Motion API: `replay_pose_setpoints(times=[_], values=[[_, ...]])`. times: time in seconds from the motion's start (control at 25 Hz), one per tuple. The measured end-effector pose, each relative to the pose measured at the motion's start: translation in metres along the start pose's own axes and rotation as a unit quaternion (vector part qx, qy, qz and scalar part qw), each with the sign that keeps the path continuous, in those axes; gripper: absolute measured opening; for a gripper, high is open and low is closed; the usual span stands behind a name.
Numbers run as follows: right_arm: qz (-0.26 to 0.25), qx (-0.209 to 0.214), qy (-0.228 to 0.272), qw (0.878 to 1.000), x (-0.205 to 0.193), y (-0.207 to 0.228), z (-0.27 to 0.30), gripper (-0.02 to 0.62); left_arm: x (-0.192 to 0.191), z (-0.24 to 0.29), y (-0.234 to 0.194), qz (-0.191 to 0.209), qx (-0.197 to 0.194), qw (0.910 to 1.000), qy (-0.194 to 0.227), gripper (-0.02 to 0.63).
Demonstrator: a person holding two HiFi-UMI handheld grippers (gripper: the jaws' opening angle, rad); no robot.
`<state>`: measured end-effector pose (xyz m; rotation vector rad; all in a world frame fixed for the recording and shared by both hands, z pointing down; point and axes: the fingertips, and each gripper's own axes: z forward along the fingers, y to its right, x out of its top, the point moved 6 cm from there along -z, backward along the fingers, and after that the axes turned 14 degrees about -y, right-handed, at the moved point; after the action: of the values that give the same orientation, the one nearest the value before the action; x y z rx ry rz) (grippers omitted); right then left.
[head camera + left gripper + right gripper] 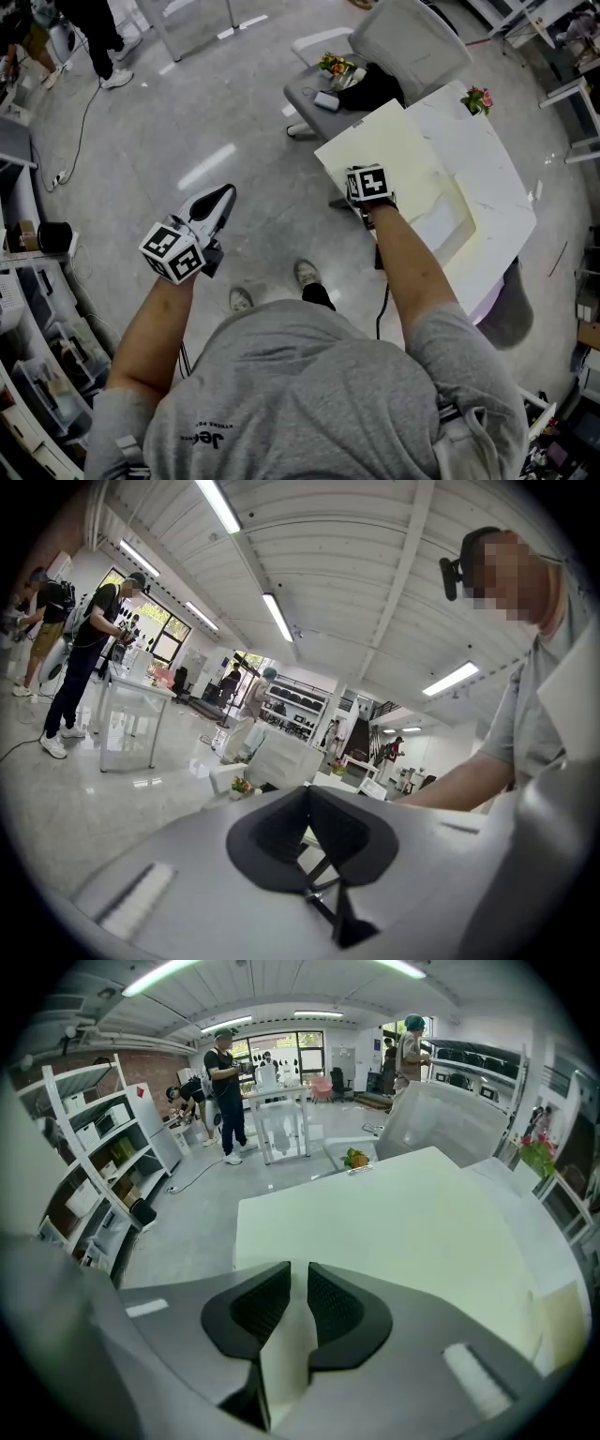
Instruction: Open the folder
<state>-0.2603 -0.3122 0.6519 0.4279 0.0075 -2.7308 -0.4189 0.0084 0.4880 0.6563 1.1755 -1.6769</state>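
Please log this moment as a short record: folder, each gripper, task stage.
folder: pale yellow folder on the white table
cover: cover lifted at its near edge
right gripper: right gripper, fingers shut on the cover's edge
left gripper: left gripper, fingers together, empty, over the floor
stage: opening under way

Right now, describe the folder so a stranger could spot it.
Find the white table. On it lies the folder, large and flat, its near edge pinched by the right hand-held gripper. It alone is pale yellow there.
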Motion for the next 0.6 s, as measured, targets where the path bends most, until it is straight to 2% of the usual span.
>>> replay_pose_setpoints(times=[0.6], values=[[-0.003,0.006,-0.007,1.000,0.0017,0.0013,0.0013,0.058,-0.0014,-0.0016,-0.0004,0.003,-0.002,1.0000,-0.005,0.057]])
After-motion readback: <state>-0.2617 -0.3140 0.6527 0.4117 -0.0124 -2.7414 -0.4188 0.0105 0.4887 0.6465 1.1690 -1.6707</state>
